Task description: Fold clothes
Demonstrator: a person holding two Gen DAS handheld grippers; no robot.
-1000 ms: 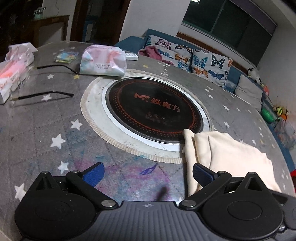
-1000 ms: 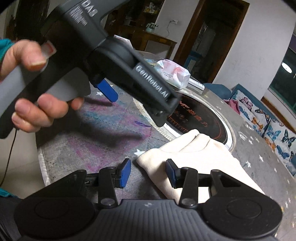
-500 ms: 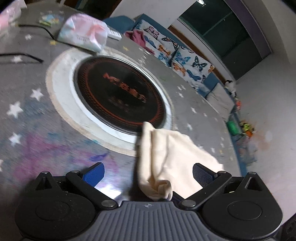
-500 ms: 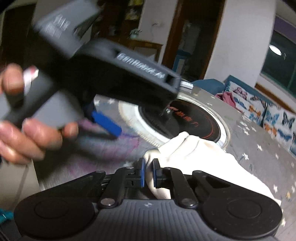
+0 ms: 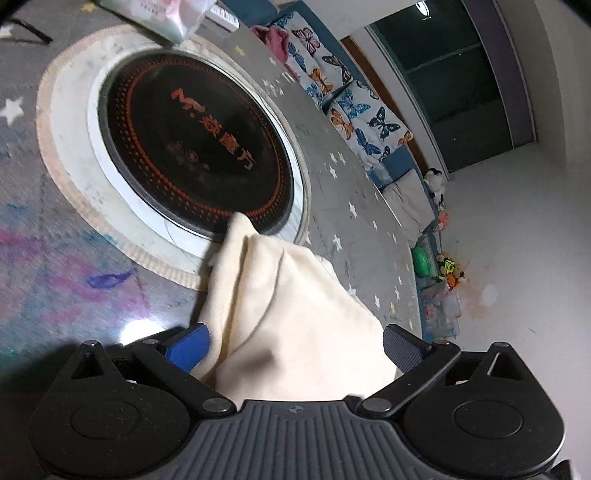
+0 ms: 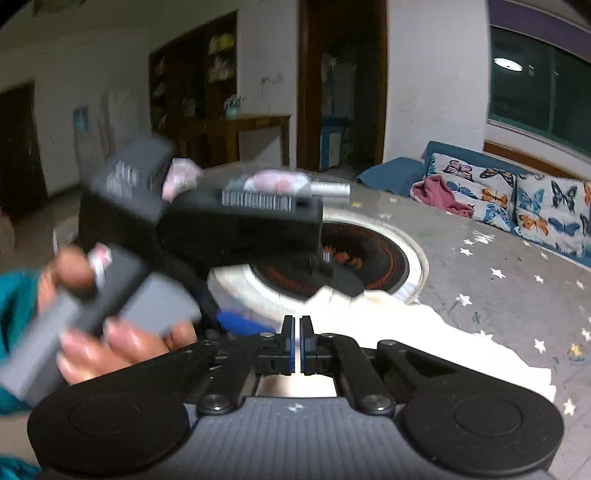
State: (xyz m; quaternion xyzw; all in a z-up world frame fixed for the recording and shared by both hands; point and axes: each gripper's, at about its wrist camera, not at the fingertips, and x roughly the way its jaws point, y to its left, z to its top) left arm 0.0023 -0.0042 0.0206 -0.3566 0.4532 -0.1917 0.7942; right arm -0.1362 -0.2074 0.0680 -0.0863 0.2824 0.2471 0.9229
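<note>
cloth (image 5: 295,317) between spread left hand-held gripper (image 5: 293,341) fingers.

One cream cloth (image 5: 295,314) lies on the bench (image 5: 351,192), at the near right of one round black hob (image 5: 195,155). Two tongs show: the left tongs (image 5: 295,341) and the right tongs (image 6: 297,345). One hand (image 6: 110,332) shows at the near left of the right view. At the far left of the bench sits one pink pouch (image 5: 166,14). Far right, one sofa (image 6: 399,173) carries three butterfly cushions (image 6: 472,181) and one pink garment (image 6: 439,194).
</note>
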